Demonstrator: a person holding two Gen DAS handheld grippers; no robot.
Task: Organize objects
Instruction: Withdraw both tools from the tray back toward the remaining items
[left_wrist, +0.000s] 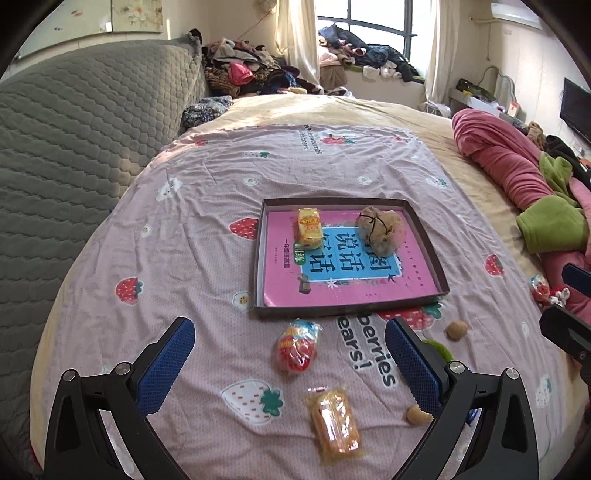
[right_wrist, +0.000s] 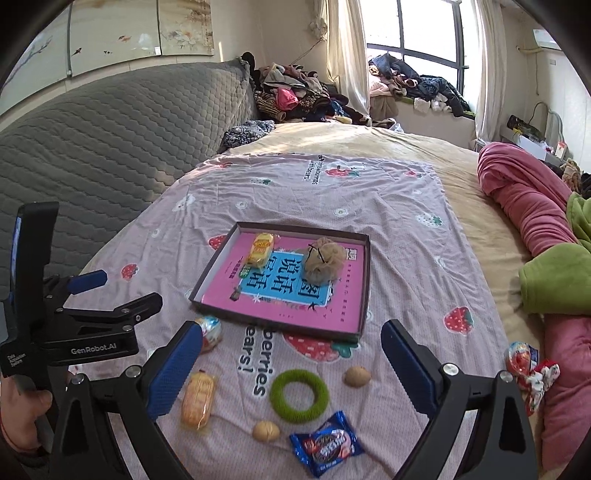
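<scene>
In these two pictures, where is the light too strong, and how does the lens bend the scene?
Left wrist view: the window is blown out white, and sun washes the far beige bedsheet; the grey headboard bows strongly. Right wrist view: the window glares too; the tray stays sharp; black corners vignette both.

Bed (right_wrist: 461, 192), strawberry sheet (right_wrist: 406, 258) w/ tray (right_wrist: 364, 295), snacks, green ring (right_wrist: 299, 397)
</scene>
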